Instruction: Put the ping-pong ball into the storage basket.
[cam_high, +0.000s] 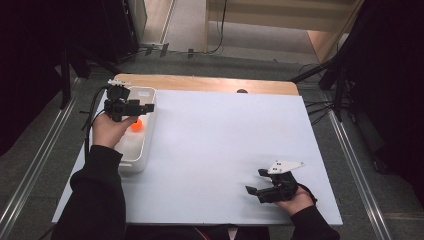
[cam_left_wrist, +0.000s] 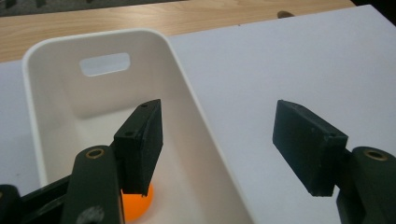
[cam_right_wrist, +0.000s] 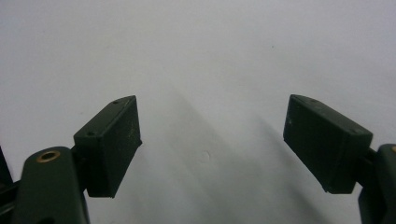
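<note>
A person works at a wooden surface mostly covered by a large white board, seen from a high view with both forearms entering from six o'clock.

At about ten o'clock on the board sits a white rectangular plastic bin, its long side running toward twelve o'clock, with a slot handle cut into its far end wall. Inside it lies a small orange ball (partly hidden by a finger in the left gripper view, where it shows at). The ball rests on the bin's floor, in the half nearer the person.

The left gripper is held above the bin in the person's left hand, just over the ball. Its two black fingers are spread wide apart with nothing between them. In the left gripper view one finger hangs over the inside of the bin, directly above the ball, while the other lies outside the bin's wall, over the bare white board.

The right gripper is at about five o'clock, well apart from the bin, held in the right hand low over the board. Its fingers are also spread wide and hold nothing; the right gripper view has plain white board beneath them.
</note>
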